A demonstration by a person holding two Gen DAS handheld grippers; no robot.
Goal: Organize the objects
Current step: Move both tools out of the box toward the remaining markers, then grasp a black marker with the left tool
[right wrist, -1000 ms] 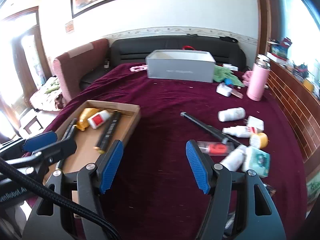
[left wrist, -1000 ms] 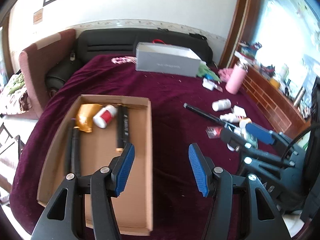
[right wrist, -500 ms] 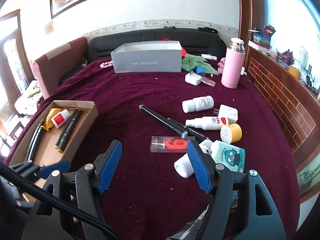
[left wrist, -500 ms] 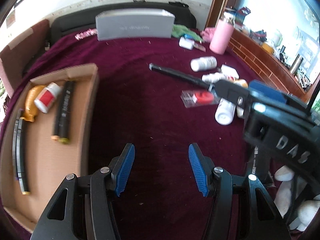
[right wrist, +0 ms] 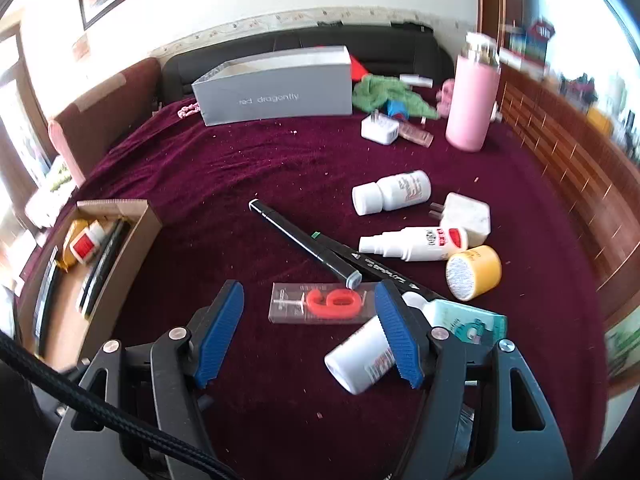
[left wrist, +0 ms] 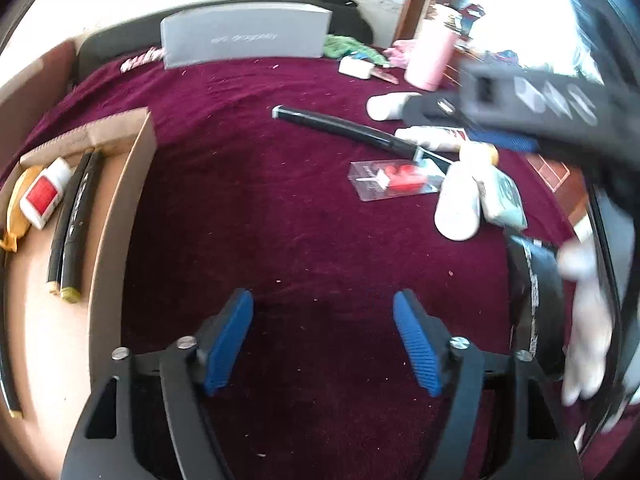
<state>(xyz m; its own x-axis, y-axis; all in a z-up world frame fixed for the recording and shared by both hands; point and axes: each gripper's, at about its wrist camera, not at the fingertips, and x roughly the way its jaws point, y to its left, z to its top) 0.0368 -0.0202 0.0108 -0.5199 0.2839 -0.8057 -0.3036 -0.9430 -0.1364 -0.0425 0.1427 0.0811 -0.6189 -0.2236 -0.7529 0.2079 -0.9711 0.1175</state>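
Note:
A cardboard tray (left wrist: 120, 208) (right wrist: 124, 256) at the left holds black markers (left wrist: 74, 216), a small white bottle with a red label (left wrist: 42, 196) and a yellow item. Loose things lie on the maroon cloth at the right: a black marker (right wrist: 304, 242), a clear packet with a red number candle (right wrist: 320, 302) (left wrist: 394, 180), white bottles (right wrist: 392, 192) and a yellow-sided tub (right wrist: 474, 272). My left gripper (left wrist: 322, 322) hangs over bare cloth, its jaws opening, nothing between them. My right gripper (right wrist: 310, 304) is open just short of the candle packet; a white bottle (right wrist: 360, 354) lies by its right finger.
A grey shoebox (right wrist: 276, 88), a green cloth (right wrist: 384, 94), a white plug (right wrist: 380, 128) and a pink flask (right wrist: 472, 108) stand at the back. A black sofa back runs behind the bed. A brick ledge (right wrist: 560, 148) borders the right side. A gloved hand (left wrist: 588, 320) shows at the right.
Both grippers swung right from the tray toward the loose items and dropped lower. The left jaws stand wider than before. The right gripper now sits close to the candle packet.

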